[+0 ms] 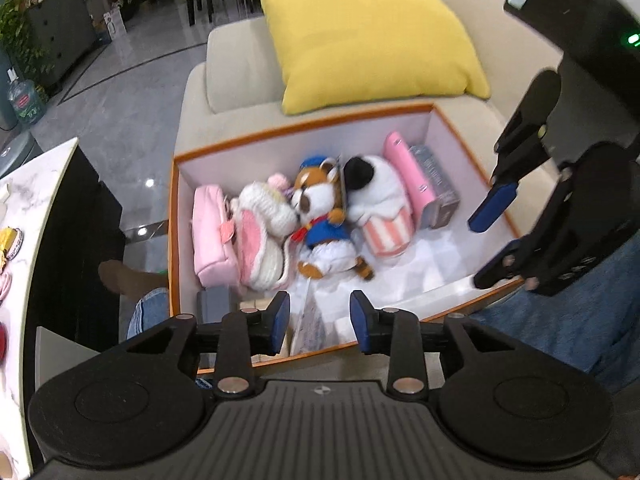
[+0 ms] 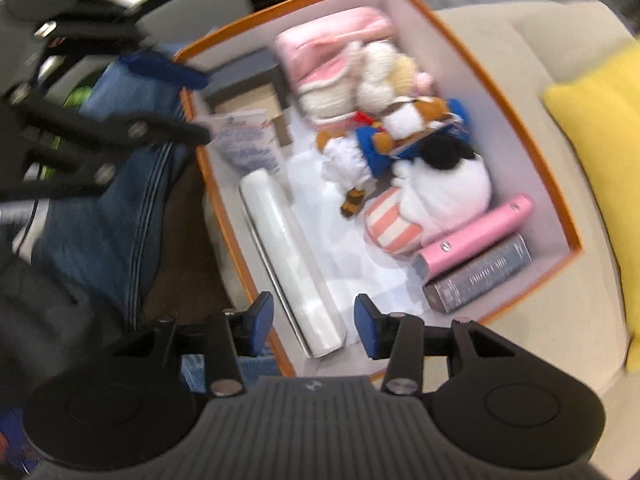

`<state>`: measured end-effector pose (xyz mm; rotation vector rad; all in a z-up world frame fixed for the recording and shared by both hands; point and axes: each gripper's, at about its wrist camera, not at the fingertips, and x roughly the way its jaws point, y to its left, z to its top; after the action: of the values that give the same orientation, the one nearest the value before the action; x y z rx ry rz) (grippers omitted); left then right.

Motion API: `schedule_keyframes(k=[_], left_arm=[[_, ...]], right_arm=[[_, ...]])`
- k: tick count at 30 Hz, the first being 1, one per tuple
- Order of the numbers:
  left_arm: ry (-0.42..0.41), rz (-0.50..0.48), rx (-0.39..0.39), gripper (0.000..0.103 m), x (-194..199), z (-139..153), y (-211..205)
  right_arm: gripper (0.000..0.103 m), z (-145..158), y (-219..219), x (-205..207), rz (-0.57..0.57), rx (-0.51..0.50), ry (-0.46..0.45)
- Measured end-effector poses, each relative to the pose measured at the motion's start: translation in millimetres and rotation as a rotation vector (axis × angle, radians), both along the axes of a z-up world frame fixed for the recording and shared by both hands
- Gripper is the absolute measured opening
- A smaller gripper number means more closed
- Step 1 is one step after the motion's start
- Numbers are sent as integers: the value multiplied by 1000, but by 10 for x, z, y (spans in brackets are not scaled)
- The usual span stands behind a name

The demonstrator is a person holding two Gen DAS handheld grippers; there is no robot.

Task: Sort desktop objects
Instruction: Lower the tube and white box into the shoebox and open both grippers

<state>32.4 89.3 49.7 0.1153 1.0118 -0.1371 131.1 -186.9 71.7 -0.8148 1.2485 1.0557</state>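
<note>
An orange-rimmed box with white walls sits on a beige sofa. In it lie a pink pouch, a knitted white-and-pink toy, a red panda plush in blue, a black-and-white plush, a pink tube, a grey carton and a clear plastic roll. My left gripper hovers open over the box's near edge, holding nothing. My right gripper is open above the roll's end, apart from it.
A yellow cushion leans on the sofa behind the box. A marble-topped table with small items stands at the left. A person's jeans-clad leg lies beside the box. Grey tiled floor and dark cabinets are beyond.
</note>
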Motion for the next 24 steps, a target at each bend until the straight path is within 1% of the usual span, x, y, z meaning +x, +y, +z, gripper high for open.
schedule_keyframes(k=[2,4,6,7,8,10,11,12,16,19,24], left_arm=[[-9,23,-19,38,-16,62,-22],[-18,49,-41,38,-21,110,-36],[-22,76,-65,41,-45,125,-43],[-23,93,-69,44,-63,128,-45],[-26,110,-68,51,-78,125,-46],[-44,139,-53,51,-108,111,-40],[-50,154,-44,51,-122,94,-39],[-54,169,-40,52,-133,70,-32],[-55,219,-48,52,-192,-32,8],[-60,248,-24,53,-239,-92,20],[-55,263,-3,54,-284,-127,44]], right_arm=[[52,-20,-34,6,-108,20,-14],[52,-11,-84,13,-222,45,-22],[61,-9,-135,0,-313,85,-20],[69,-7,-152,-17,-348,103,-25],[72,4,-171,-45,-377,126,-36],[75,3,-197,-125,-416,162,-78],[80,30,-217,-169,-437,176,-95],[81,49,-235,-205,-457,189,-99],[86,-38,-277,-322,-546,235,-60],[87,-114,-282,-401,-601,263,-64],[88,-179,-315,-475,-692,323,-60]])
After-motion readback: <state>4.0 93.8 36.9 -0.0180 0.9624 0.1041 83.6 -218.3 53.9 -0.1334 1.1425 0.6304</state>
